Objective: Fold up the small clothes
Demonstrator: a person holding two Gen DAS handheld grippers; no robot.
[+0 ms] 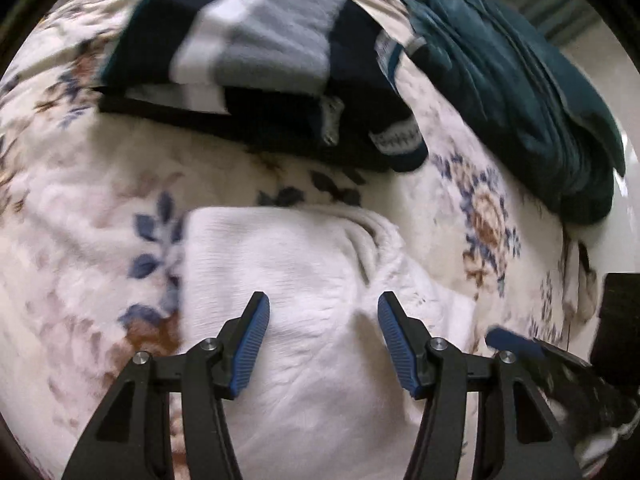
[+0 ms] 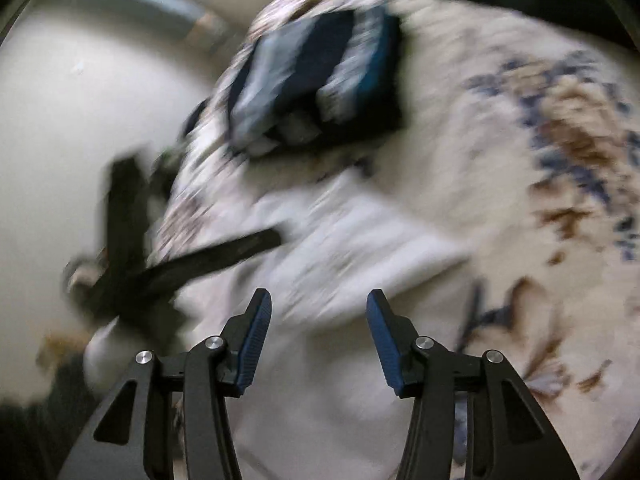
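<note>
A white garment (image 1: 304,280) lies folded on a floral blanket (image 1: 80,208). My left gripper (image 1: 323,304) is open just above it, its blue pads apart and empty. My right gripper (image 2: 319,302) is open and empty over the same white garment (image 2: 344,240), seen blurred. The right gripper's blue tip (image 1: 508,340) shows at the lower right of the left wrist view. The left gripper (image 2: 224,256) shows as a dark blurred shape in the right wrist view.
A folded navy, grey and white striped garment (image 1: 260,48) lies beyond the white one; it also shows in the right wrist view (image 2: 316,76). A dark teal garment (image 1: 520,92) lies crumpled at the right. The pale floor (image 2: 80,120) lies past the blanket edge.
</note>
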